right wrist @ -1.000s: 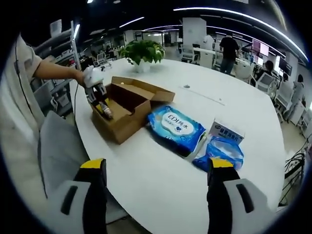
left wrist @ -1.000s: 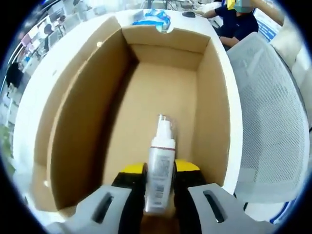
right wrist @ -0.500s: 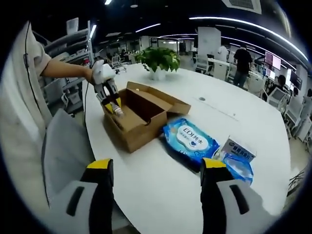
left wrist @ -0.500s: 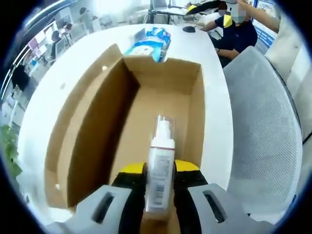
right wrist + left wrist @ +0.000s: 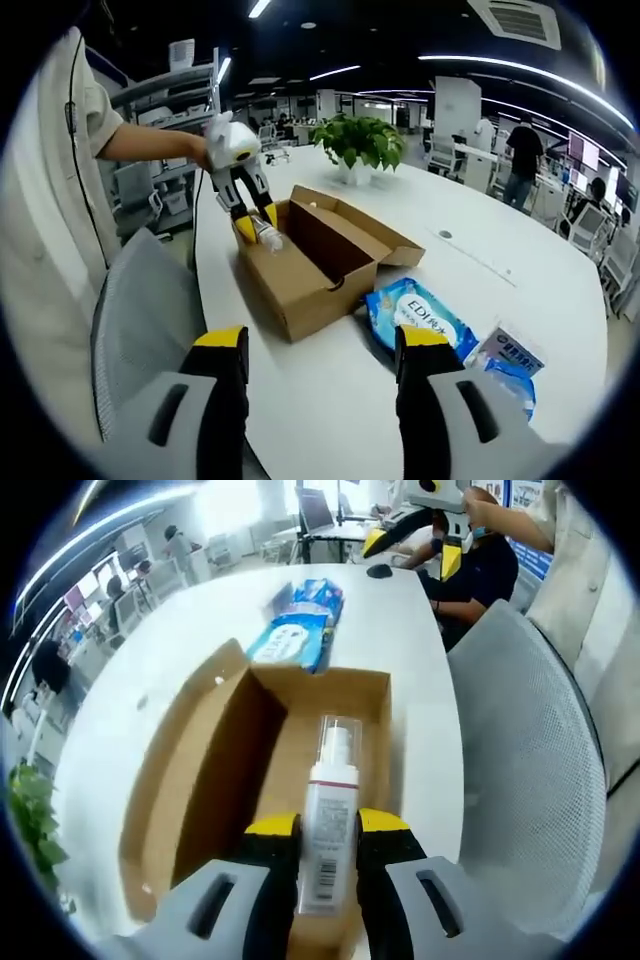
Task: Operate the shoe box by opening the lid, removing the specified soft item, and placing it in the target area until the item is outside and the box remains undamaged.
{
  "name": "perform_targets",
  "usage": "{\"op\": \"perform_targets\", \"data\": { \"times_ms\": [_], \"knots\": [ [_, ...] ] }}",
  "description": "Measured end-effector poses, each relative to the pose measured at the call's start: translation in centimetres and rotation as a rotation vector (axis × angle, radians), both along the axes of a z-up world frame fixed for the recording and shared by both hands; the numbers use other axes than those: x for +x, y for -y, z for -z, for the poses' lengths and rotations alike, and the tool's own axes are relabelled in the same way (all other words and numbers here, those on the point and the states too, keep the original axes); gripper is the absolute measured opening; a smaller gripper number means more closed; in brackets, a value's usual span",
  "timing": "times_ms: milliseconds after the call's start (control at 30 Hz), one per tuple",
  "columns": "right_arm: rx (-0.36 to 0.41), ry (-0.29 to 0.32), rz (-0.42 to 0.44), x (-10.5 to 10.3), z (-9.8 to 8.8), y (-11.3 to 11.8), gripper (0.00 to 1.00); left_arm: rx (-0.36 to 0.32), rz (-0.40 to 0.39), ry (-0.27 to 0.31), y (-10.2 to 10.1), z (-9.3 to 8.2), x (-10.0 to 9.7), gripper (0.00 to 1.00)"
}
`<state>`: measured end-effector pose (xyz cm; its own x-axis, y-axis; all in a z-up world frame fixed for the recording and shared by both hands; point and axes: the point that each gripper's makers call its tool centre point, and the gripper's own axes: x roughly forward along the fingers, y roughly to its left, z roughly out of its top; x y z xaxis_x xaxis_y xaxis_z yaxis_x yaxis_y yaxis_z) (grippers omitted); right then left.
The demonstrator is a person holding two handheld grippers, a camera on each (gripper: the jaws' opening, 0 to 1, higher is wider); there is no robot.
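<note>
— So, what worries you, starting with the big stuff?

— The white worktop (image 5: 480, 290) is wide, but the cardboard shoe box (image 5: 310, 265) sits near its edge on my side, just beside the mesh chair (image 5: 530, 770). Its lid is already folded open and the inside looks bare. If I bump a wall on my way out, I judge the box could slide toward that edge or a flap could crease.

— And the item?

— My left tongs (image 5: 328, 830) are clamped on a pump spray bottle (image 5: 328, 810), nozzle pointing away from me, held above the open box and clear of its rim. It is rigid, not soft, so I may have the wrong thing for the task; I can't tell which item was specified.

— Could it slip?

— The jaws hold the smooth label low on the body, so a quick swing might let it pivot or drop back in.

— Where would it go?

— Probably on bare worktop. The blue wet-wipes pack (image 5: 420, 318) lies just beside the box, with smaller blue packs (image 5: 510, 368) beyond, so that side is crowded.

— Your other hand?

— My right tongs (image 5: 318, 350) hang spread apart, holding nothing, well apart from the box, too far to steady it.
</note>
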<state>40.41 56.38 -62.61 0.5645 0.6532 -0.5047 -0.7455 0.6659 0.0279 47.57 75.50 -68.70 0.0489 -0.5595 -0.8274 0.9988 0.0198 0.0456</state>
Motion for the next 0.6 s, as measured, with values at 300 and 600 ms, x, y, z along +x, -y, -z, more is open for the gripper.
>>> {"op": "perform_targets", "data": {
  "times_ms": [300, 600],
  "knots": [
    [0.016, 0.029, -0.075, 0.0, -0.6, -2.8, 0.44, -0.061, 0.057, -0.032, 2.1, -2.0, -2.6, 0.19],
    [0.025, 0.043, -0.153, -0.4, -0.7, -5.4, 0.37, -0.110, 0.114, -0.077, 4.0, -3.3, -4.9, 0.18]
  ]
}}
